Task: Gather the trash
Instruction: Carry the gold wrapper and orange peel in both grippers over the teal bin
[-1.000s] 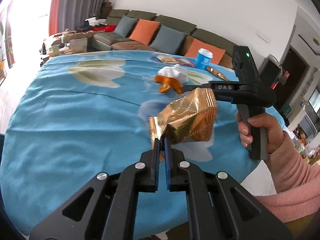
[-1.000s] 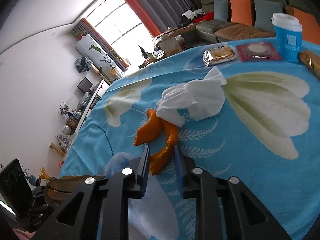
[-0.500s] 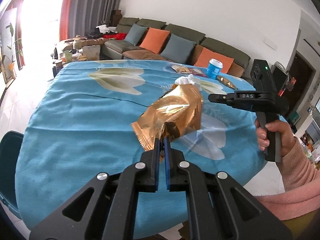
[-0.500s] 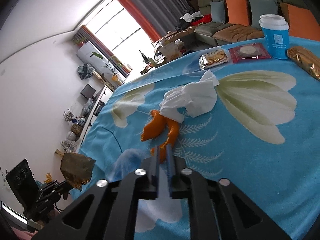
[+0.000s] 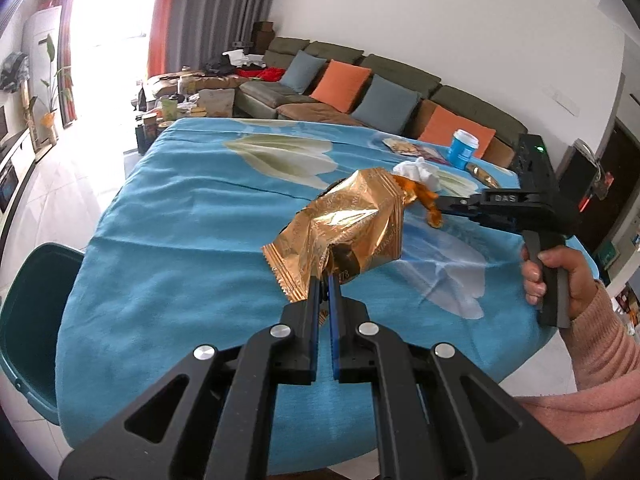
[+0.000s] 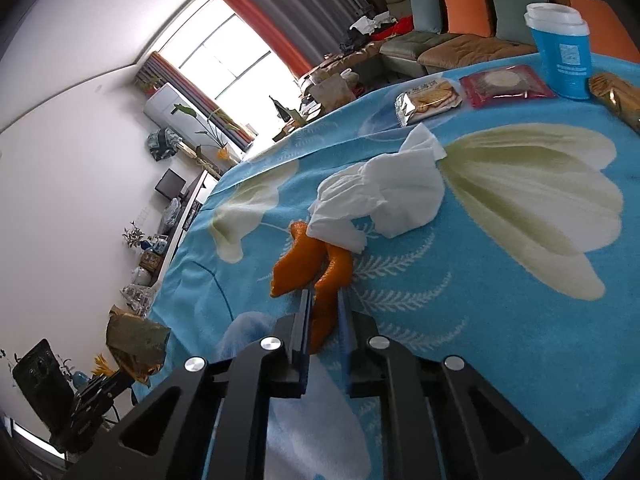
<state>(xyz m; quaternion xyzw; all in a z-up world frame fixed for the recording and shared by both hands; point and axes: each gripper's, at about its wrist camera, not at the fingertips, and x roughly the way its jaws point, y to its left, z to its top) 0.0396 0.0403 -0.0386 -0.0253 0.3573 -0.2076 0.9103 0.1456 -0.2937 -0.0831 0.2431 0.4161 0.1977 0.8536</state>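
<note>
Here, view by view.

Left wrist view
- Left gripper (image 5: 324, 280): its two fingers are pressed nearly together on the lower edge of a gold foil wrapper (image 5: 344, 228), holding it up above the table.
- Gold foil wrapper: crumpled and torn open, its crimped edge hanging to the left of the fingers.
- Table (image 5: 180, 240): covered by a blue cloth printed with pale flowers; a dark teal bin (image 5: 28, 320) stands just beside its left edge.
- Right gripper (image 5: 434, 206): reaches in from the right, held in the person's right hand (image 5: 560, 276); an orange peel (image 5: 426, 200) is at its tips. From here I cannot tell how tight the grip is.
- Farther back: a white tissue (image 5: 418, 170) just behind the peel, and a blue cup (image 5: 462, 154) near the far edge.

Right wrist view
- Right gripper (image 6: 324, 300): the fingers stand a narrow way apart with one strip of the orange peel (image 6: 308, 268) between them, pinching it.
- Orange peel: lies on the blue cloth, its far end tucked under the white tissue (image 6: 384, 204).
- White tissue: crumpled, resting on the cloth beyond the peel.
- Far edge of the table (image 6: 500, 320): a silver biscuit packet (image 6: 428, 100) beside a red packet (image 6: 506, 84), then the blue cup (image 6: 560, 48) with a white lid, and a gold packet (image 6: 618, 98) just beside the cup.
- Lower left: the gold foil wrapper (image 6: 136, 340) hangs off the table's edge, held in the left gripper (image 6: 124, 376).
</note>
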